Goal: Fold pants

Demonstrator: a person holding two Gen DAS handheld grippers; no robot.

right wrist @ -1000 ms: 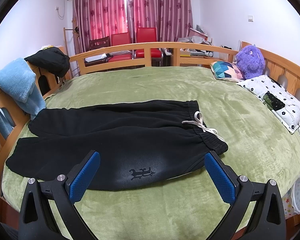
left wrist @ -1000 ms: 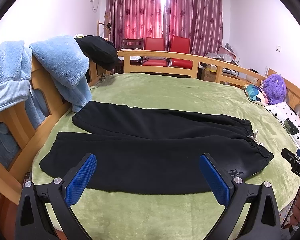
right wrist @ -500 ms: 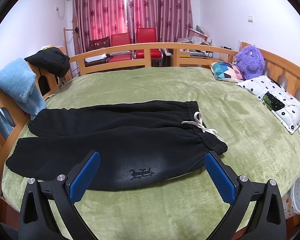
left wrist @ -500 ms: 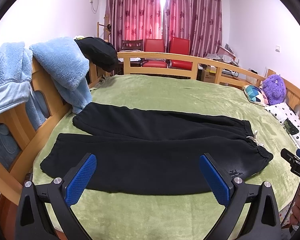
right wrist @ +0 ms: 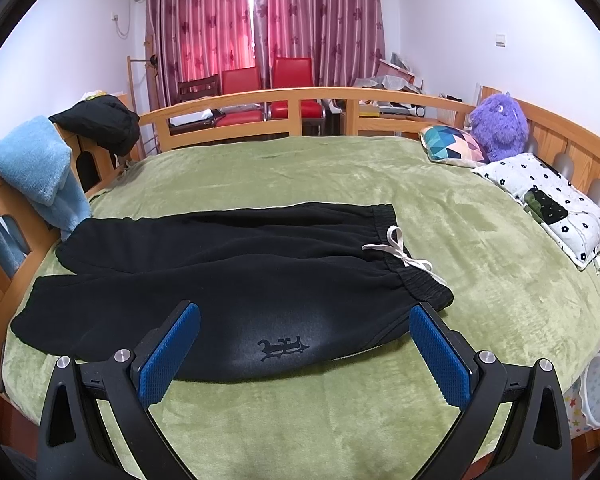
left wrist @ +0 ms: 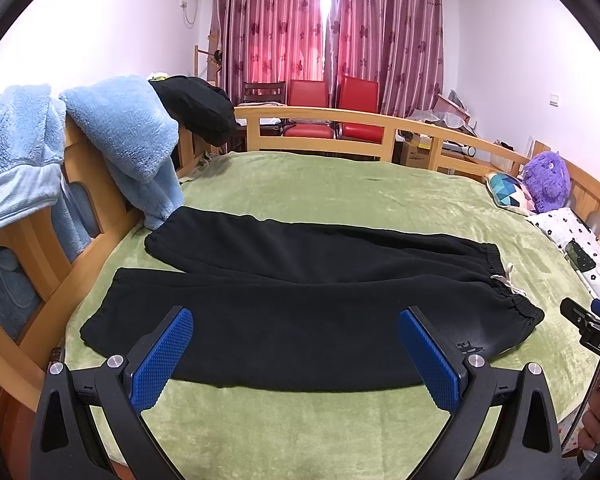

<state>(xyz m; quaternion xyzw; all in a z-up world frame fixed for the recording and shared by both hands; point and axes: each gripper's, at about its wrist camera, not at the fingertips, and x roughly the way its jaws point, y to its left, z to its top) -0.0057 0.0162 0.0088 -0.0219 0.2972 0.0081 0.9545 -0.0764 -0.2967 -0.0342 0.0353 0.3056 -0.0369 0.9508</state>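
- Nothing on the bed has moved over the last second; only the left wrist view has drifted a touch, framing the pants slightly differently. The right wrist view is unchanged.
- Pants lie flat on the green blanket, both legs side by side, cuffs toward the blue fleece on the rail, waistband and white drawstring toward the pillows.
- Left gripper: jaws spread wide, holding nothing, held above the near leg's lower edge.
- Right gripper: likewise wide open and empty, near the hip by the small printed logo.
- Judgement: folding not begun; both tools are poised, no cloth yet gripped. Likely first step is bringing one leg over the other.
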